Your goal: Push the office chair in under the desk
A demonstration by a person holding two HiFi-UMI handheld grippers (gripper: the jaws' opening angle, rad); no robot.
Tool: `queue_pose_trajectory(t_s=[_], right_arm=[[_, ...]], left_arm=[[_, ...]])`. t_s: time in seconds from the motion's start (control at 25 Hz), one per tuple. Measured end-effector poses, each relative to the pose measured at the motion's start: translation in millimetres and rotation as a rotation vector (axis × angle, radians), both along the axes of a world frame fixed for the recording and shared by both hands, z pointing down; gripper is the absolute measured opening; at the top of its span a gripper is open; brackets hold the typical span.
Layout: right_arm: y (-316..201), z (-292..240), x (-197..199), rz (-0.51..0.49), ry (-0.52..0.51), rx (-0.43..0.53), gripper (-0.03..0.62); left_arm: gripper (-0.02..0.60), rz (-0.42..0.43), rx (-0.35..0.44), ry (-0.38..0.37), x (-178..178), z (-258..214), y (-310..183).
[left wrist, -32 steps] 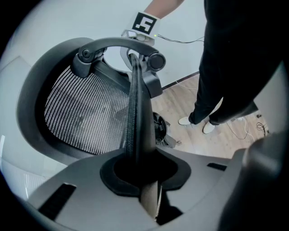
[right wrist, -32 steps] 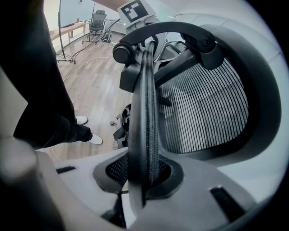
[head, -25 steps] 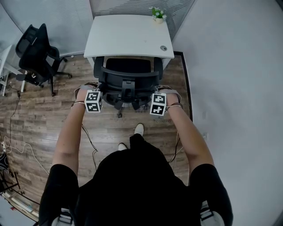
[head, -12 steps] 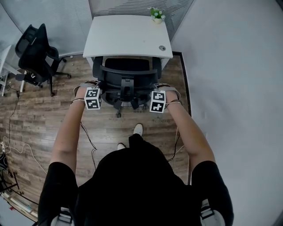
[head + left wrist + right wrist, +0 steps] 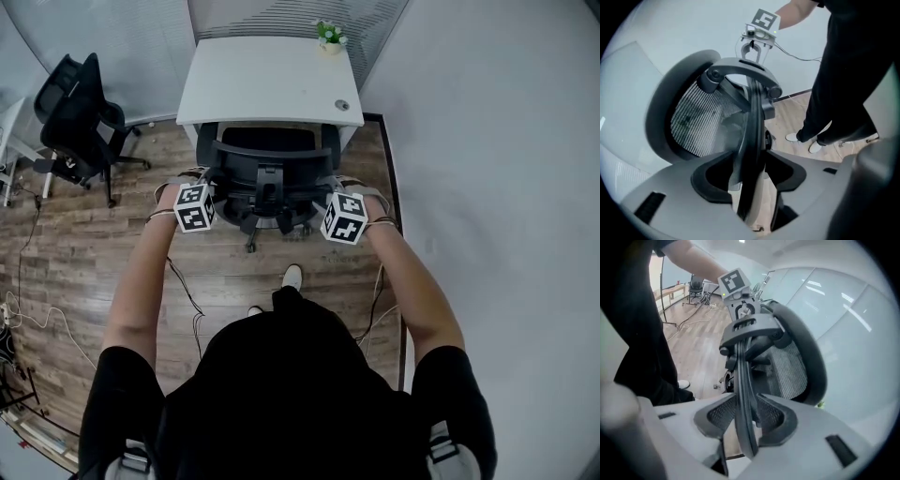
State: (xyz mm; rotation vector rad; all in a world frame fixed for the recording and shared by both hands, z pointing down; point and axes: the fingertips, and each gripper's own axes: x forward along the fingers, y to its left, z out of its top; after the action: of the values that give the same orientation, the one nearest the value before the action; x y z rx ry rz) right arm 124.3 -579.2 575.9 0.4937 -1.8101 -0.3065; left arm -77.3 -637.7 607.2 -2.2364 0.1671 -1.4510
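The office chair [image 5: 267,173] stands between the two tongs, and its seat is already beneath the front edge of the white worktop [image 5: 272,80], which lies just ahead of them. The left tongs [image 5: 750,174] have just been opening and are now spread wide; the rim of the backrest [image 5: 701,117] is between the pads but they do not touch it. The right tongs [image 5: 747,420] have also just been opening. The rim passes between their pads too, close on both sides, but I judge it is not pinched.

The push therefore seems finished, and the step in hand is the release. The next move calls for drawing both tongs back off the rim without dragging the chair out.

Below the tongs is a wooden floor [image 5: 84,253]. A second chair [image 5: 75,112] stands well apart to the left of the left tongs, and a plain wall [image 5: 497,141] is near the right tongs.
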Motion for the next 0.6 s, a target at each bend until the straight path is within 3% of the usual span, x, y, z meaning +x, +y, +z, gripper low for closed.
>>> queue_pose_trajectory(t_s=[0.12,0.24,0.36,0.6], right_arm=[[4.4,-27.6,-11.3,0.018,-0.088,0.06,0.121],[7.1,-59.9,-24.6,0.044,-0.226,0.142,0.12],[11.0,-87.4,-36.8,0.093,-0.414,0.204,0.12],[38.7,-135.2,-58.1,0.197,-0.86,0.215,0.117]], left_arm=[[0.21,-0.022,0.036,0.091,3.8,-22.7,8.3],[0.209,-0.088,0.057,0.259,7.0,-54.6,15.9],[0.207,-0.147,0.067,0.428,11.3,-84.0,24.6],[0.206,-0.219,0.035,0.744,30.0,-133.2,63.4]])
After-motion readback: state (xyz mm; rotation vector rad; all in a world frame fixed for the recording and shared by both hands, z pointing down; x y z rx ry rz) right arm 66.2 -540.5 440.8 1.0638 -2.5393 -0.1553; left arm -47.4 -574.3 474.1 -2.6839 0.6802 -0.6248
